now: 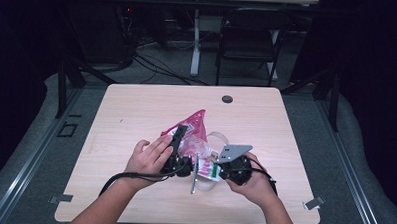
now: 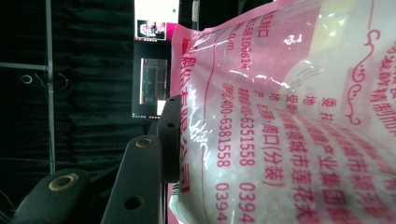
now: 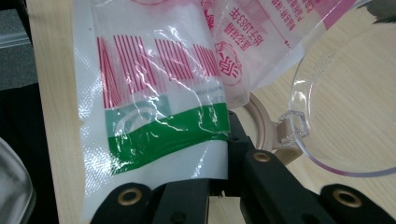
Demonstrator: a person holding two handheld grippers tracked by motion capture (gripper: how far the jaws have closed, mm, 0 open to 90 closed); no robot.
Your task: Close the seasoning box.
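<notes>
A pink printed plastic bag (image 1: 195,126) with white grains inside is held up over the table's middle between both grippers. My left gripper (image 1: 181,141) is shut on its pink side; in the left gripper view the bag (image 2: 289,116) presses against one black finger (image 2: 170,135) and hides the other. My right gripper (image 1: 212,170) is shut on the bag's flat white end with its green band (image 3: 159,135), which runs down between the jaws. A clear round container (image 3: 345,116) lies just beyond that end.
A beige ring (image 1: 218,138) lies on the light wooden table (image 1: 136,115) beside the bag, and a clear container (image 1: 207,184) sits under the grippers. A black round cap (image 1: 227,99) marks the far side. A dark chair (image 1: 249,38) stands beyond the table.
</notes>
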